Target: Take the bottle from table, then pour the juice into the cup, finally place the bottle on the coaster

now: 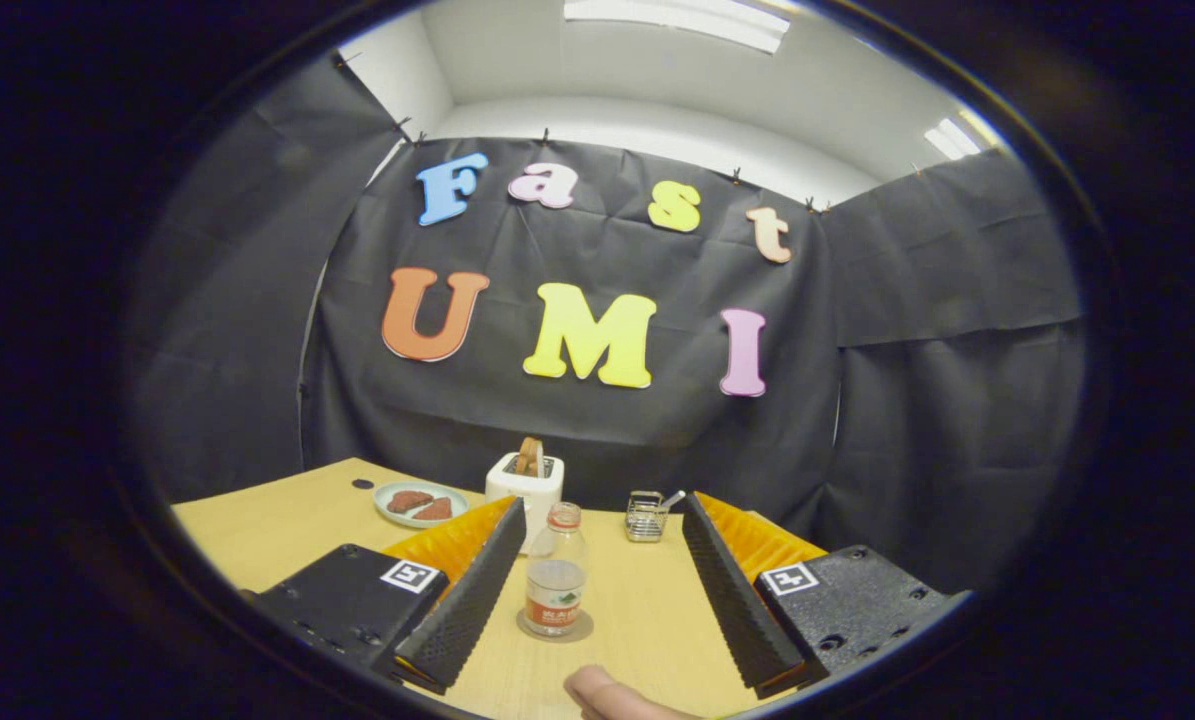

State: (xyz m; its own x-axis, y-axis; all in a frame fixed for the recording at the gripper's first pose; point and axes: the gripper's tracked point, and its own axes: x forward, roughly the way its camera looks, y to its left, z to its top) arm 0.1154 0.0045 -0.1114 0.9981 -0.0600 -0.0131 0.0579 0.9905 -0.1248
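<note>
A small clear bottle [555, 572] with a reddish cap and a red-and-white label stands upright on a round grey coaster [583, 630] on the wooden table [287, 530]. It is between my gripper's [605, 510] two fingers, closer to the left finger [467, 600] than to the right finger [732, 590], and neither touches it. The gripper is open wide with nothing held. A small metal-framed cup or holder [645, 516] with a handle sticking out stands beyond the fingers, to the right of the bottle.
A white toaster [524, 488] with bread in its slots stands behind the bottle. Left of it a pale plate [419, 504] carries two brown slices. A person's fingertip [607, 695] shows at the near table edge. Black cloth walls close the booth behind.
</note>
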